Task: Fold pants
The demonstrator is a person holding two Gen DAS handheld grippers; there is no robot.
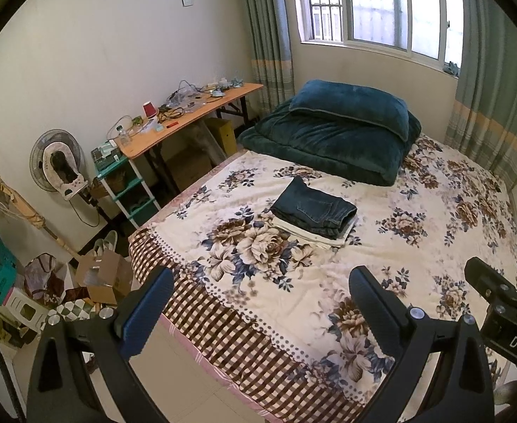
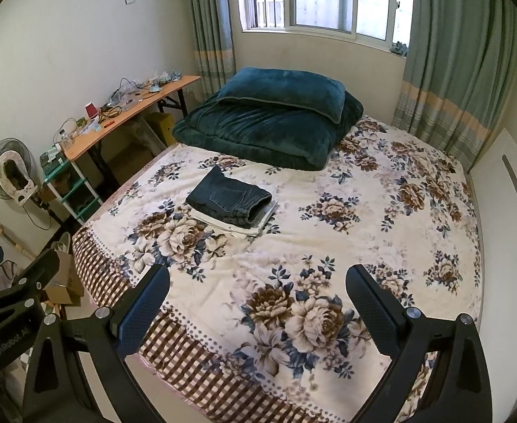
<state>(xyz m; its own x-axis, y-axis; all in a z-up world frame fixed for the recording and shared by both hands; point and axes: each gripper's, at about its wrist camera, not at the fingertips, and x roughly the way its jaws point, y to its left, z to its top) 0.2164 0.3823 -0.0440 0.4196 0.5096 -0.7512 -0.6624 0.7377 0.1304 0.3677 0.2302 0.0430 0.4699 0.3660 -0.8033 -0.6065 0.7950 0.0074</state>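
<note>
Folded dark blue jeans (image 1: 313, 208) lie on top of folded pale garments (image 1: 315, 236) in the middle of the floral bed cover (image 1: 223, 211). The same stack shows in the right wrist view, jeans (image 2: 228, 199) over the pale pile (image 2: 230, 225). My left gripper (image 1: 262, 282) is open and empty, held above the near edge of the bed, well short of the stack. My right gripper (image 2: 258, 280) is open and empty, also above the near part of the bed (image 2: 329, 246). Each gripper shows at the edge of the other's view.
A folded dark green quilt with a pillow (image 1: 332, 134) lies at the head of the bed under the window. A cluttered wooden desk (image 1: 188, 116), a teal shelf (image 1: 128, 183), a fan (image 1: 55, 162) and boxes and bags on the floor (image 1: 99, 275) stand left of the bed.
</note>
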